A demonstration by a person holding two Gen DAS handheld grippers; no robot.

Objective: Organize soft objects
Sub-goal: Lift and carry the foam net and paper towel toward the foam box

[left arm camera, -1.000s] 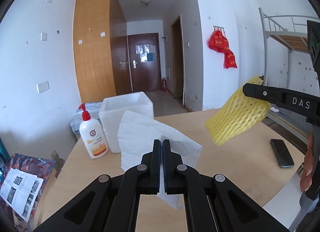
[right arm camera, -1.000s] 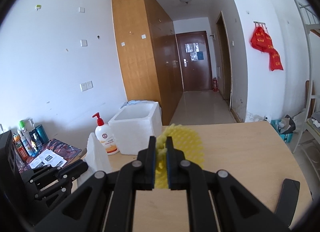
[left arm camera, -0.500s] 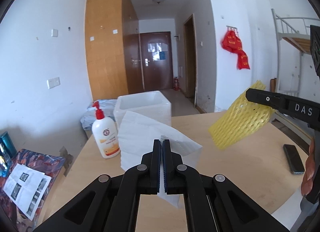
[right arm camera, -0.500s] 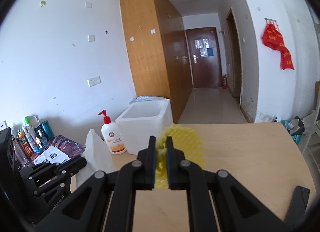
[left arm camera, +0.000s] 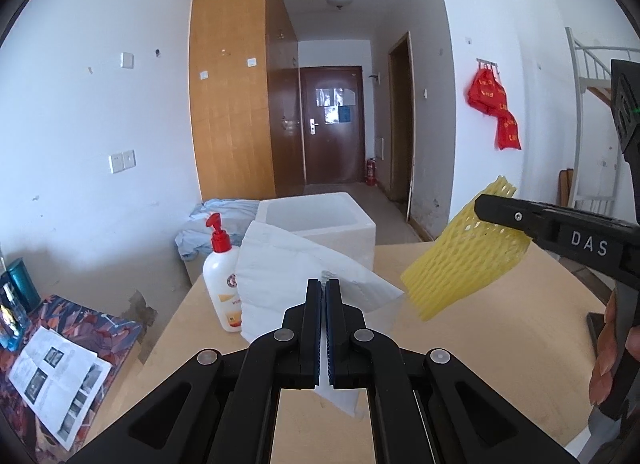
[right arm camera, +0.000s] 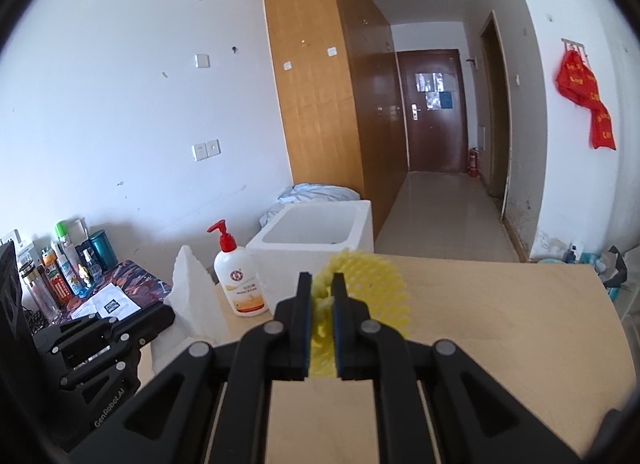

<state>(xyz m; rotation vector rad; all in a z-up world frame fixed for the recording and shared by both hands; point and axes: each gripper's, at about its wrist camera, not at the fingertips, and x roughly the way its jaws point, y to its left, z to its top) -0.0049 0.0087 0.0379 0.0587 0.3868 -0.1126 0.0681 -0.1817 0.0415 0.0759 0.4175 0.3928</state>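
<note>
Foam net (left arm camera: 464,260), clamped in the right gripper (right arm camera: 321,304), and foam sheet (left arm camera: 304,284), pinched by the left gripper (left arm camera: 323,304), look light and floppy, best gripped near an edge.

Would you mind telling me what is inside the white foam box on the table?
The white foam box is open-topped; its visible inner walls and the part of the floor in view look bare. Its near wall hides the lowest near part of the inside, so something small there would not show.

Left tool (left arm camera: 323,284) clamped shut, right tool (right arm camera: 322,278) clamped shut alongside, both angled slightly downward
</note>
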